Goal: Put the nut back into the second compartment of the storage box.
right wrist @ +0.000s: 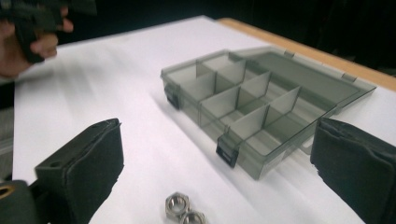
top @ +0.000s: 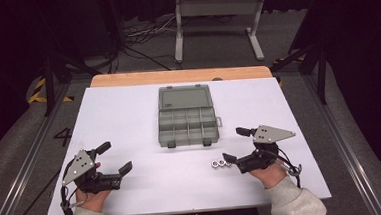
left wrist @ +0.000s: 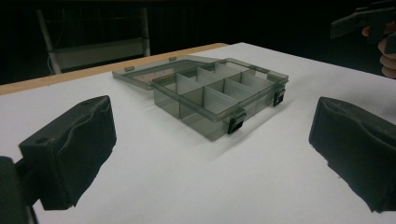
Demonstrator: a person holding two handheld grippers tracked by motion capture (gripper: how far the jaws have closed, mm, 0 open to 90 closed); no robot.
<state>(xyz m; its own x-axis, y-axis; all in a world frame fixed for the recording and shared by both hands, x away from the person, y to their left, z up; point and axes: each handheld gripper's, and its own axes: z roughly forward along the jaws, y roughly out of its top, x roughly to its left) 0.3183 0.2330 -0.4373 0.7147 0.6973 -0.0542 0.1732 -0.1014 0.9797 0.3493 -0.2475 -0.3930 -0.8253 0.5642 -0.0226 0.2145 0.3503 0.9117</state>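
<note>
An open grey organizer box at the counter's 12 o'clock seems empty, two nuts lying toward 5 o'clock, both grippers' jaws spread.

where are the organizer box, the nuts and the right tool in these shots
organizer box [top: 187, 125]: high view, on a divider in the open compartment tray.
nuts [right wrist: 177, 204]: right gripper view, on the top face of the nearer hex nut.
right tool [top: 238, 145]: high view, midway between its two open jaw tips.
</note>
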